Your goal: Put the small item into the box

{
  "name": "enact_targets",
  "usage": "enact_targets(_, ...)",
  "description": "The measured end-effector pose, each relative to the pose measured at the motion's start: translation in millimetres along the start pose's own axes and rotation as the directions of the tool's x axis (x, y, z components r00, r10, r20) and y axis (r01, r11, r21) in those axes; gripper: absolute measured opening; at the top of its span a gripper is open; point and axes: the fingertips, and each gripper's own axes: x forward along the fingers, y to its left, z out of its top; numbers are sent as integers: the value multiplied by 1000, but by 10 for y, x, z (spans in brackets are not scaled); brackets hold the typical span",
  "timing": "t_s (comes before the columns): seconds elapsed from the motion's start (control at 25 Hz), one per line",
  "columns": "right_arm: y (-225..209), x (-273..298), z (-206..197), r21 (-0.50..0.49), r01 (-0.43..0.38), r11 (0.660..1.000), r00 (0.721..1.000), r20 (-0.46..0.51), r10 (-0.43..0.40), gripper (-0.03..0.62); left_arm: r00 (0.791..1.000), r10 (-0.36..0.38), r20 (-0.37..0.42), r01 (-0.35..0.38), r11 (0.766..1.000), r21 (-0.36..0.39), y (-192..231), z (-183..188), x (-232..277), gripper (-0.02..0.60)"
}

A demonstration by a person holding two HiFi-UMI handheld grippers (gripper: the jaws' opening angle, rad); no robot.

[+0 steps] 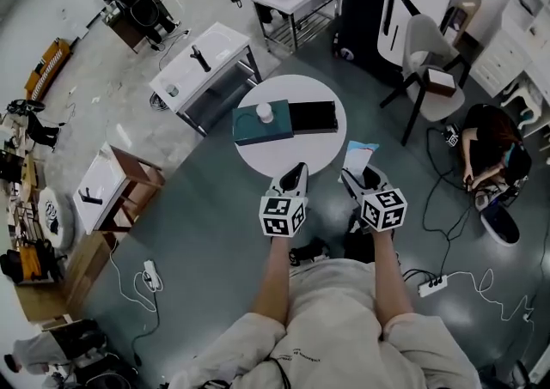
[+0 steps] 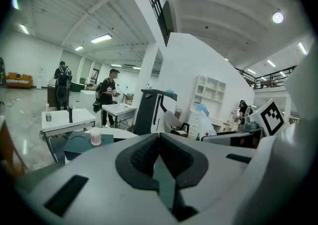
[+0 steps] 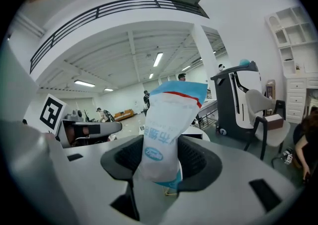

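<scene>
Where the round white tabletop carries its containers, a flat teal box lies at the left with a black box right against its right side. A small white cup stands upright on the teal box; the left gripper view shows the same cup with a reddish band low on its wall. The black box looks dark all over, and whether anything lies in it cannot be told.

A soft white packet, with a blue top edge, a thin red stripe below it and a blue oval mark, stands upright, pinched at its lower end by the right hand-held gripper. From the head view the packet hangs over the tabletop's near right rim, apart from both boxes.

The left hand-held gripper is pressed together on nothing, over the near rim. Bare tabletop lies between both grippers and the boxes.
</scene>
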Motion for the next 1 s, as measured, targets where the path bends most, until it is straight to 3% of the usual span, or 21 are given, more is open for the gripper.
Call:
enact_targets(0.24,-55,321,40,3,-31,1000,999,-8,31,235,1000,14,-18,-13,1000,21,158,23,176,21)
enact_targets(0.6,-244,1156,551,-6,-141,990,990,-26,141,235,997,72,-19,-71,997,27,652,484,743,21)
enact_targets(1.0,-724,2121,1049,-25,-291,956,949,-132,286,235,982,188,-24,-188,982,-24,1134,905,1581,21)
